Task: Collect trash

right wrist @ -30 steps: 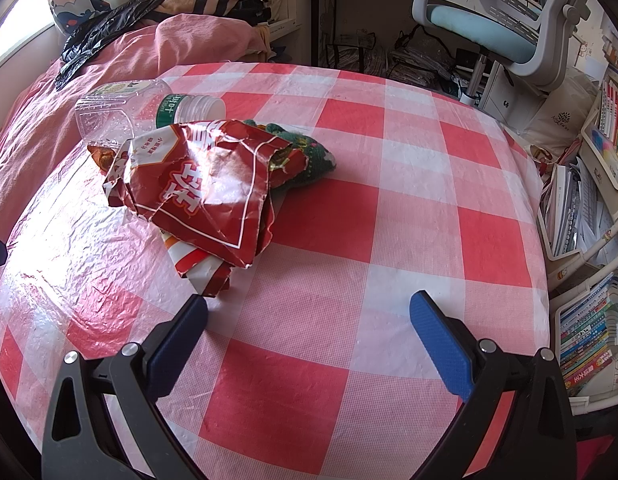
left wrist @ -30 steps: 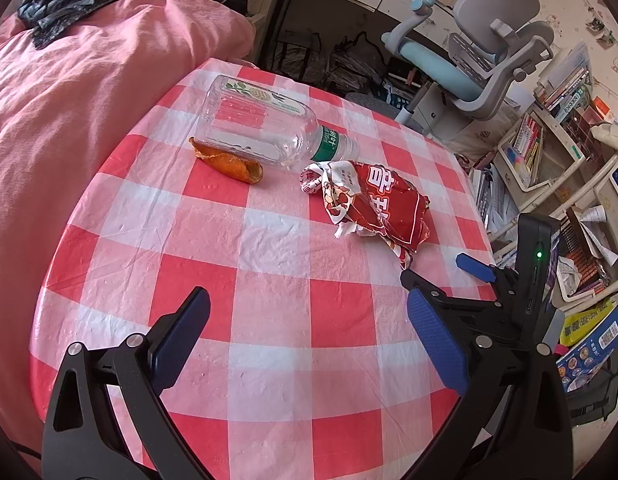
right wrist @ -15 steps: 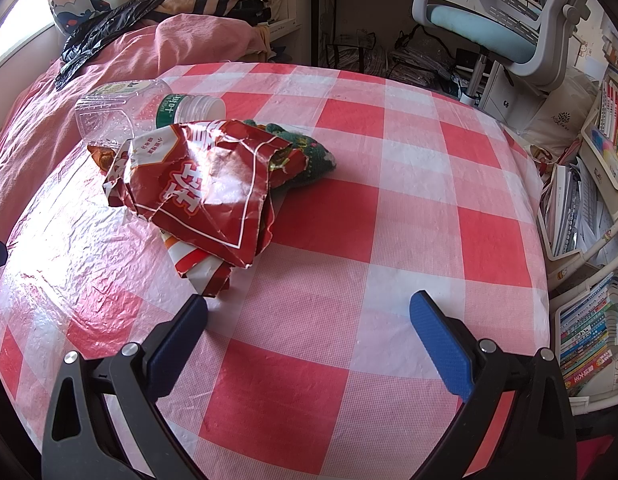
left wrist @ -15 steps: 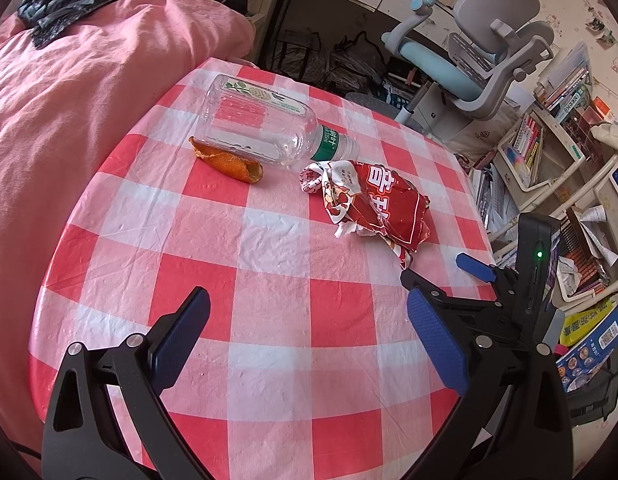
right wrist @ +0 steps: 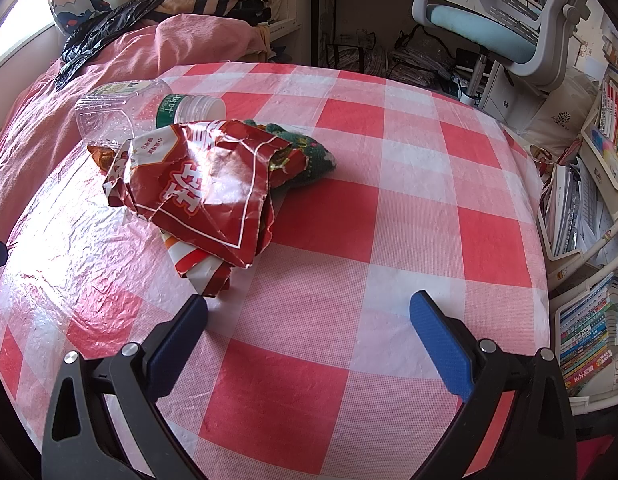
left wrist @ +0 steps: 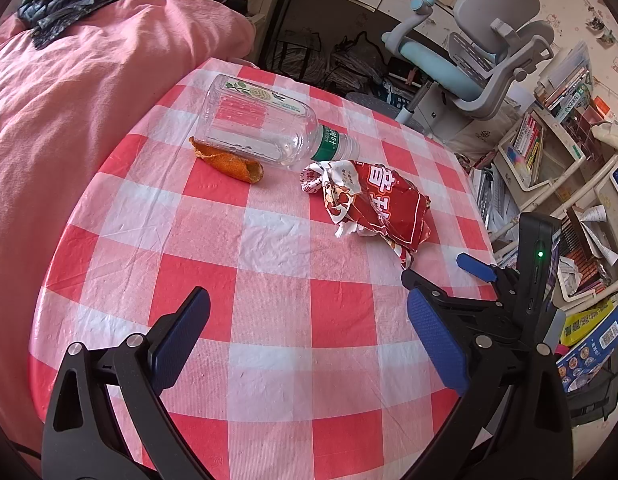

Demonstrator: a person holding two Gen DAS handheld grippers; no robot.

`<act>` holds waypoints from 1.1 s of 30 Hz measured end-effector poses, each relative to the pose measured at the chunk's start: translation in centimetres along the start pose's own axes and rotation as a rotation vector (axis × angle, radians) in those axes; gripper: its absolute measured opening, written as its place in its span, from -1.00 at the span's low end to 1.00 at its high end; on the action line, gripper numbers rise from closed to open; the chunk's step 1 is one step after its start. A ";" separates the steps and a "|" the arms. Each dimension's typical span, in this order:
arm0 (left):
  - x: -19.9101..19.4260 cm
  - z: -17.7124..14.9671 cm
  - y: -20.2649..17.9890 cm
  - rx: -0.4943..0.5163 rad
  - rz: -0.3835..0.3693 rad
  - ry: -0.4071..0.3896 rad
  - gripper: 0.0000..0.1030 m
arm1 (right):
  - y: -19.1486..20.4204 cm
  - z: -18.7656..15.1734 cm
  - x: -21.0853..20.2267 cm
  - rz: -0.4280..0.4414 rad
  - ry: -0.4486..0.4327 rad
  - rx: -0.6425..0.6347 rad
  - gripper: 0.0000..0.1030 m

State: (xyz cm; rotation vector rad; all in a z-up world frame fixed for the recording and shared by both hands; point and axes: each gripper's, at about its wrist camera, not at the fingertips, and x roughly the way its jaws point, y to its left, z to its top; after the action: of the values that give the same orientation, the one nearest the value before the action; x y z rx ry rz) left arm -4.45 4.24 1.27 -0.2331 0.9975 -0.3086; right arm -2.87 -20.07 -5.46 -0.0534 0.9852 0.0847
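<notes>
Nothing moved since earlier frames, left gripper (left wrist: 309,340) and right gripper (right wrist: 309,328) both spread apart, empty, crumpled red foil snack wrapper (right wrist: 205,192) beside clear plastic bottle (left wrist: 265,124) on red-and-white checked tablecloth (left wrist: 269,300).

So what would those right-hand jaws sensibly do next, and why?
Probably ease the right gripper forward-left onto the red snack bag. Its jaws are open and empty, and the bag's lower edge lies just ahead of the left jaw, nearer than the plastic bottle.

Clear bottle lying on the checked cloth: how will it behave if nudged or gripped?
The clear bottle lies on its side, so a nudge would probably roll it. It looks empty and uncapped, so likely light and may dent between the fingers. Its smooth plastic could slip.
</notes>
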 end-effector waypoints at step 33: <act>-0.5 0.0 -0.4 0.060 0.061 -0.030 0.85 | 0.0 0.0 0.0 0.000 0.000 0.000 0.87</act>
State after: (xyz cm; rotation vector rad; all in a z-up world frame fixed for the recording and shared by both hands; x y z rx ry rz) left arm -4.73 4.03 1.76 -0.1522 0.9626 -0.2781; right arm -2.88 -20.08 -5.45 -0.0535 0.9853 0.0850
